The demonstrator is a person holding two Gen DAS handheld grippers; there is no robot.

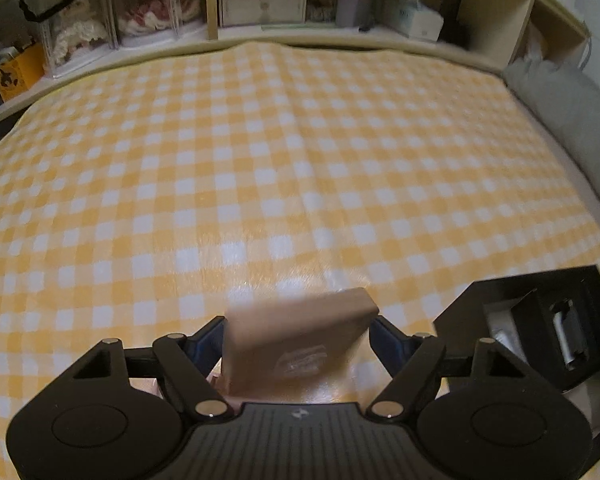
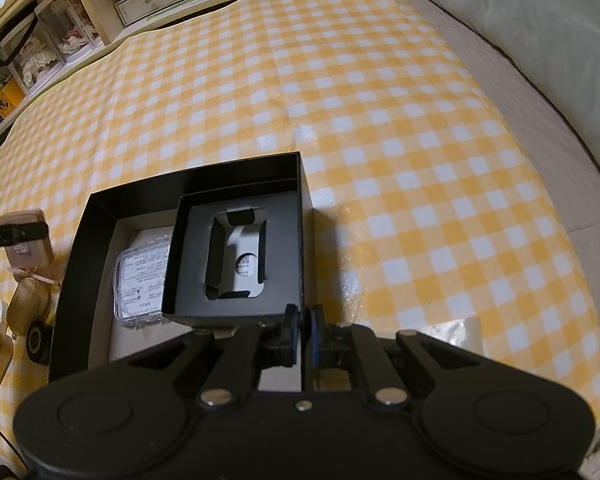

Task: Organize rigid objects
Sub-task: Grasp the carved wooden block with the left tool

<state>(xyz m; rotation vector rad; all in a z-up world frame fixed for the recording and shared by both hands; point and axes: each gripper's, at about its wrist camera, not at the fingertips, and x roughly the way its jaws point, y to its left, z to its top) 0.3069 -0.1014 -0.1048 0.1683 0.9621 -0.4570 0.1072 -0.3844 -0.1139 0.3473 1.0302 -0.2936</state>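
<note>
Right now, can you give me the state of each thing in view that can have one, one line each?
left gripper: shut on the tan box, lifted clear of the cloth.
tan box: held, tilted, closed.
right gripper: shut on the right wall of the black box.
black box: open, lid off, resting on the checkered cloth.
inner tray: seated in the black box's right side, cutout partly filled.
leaflet packet: lying flat in the black box.

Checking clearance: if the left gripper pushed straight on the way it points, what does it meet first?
Beyond the tan box in the left gripper, only the yellow checked cloth; no object shows there, though depth is unclear.
</note>
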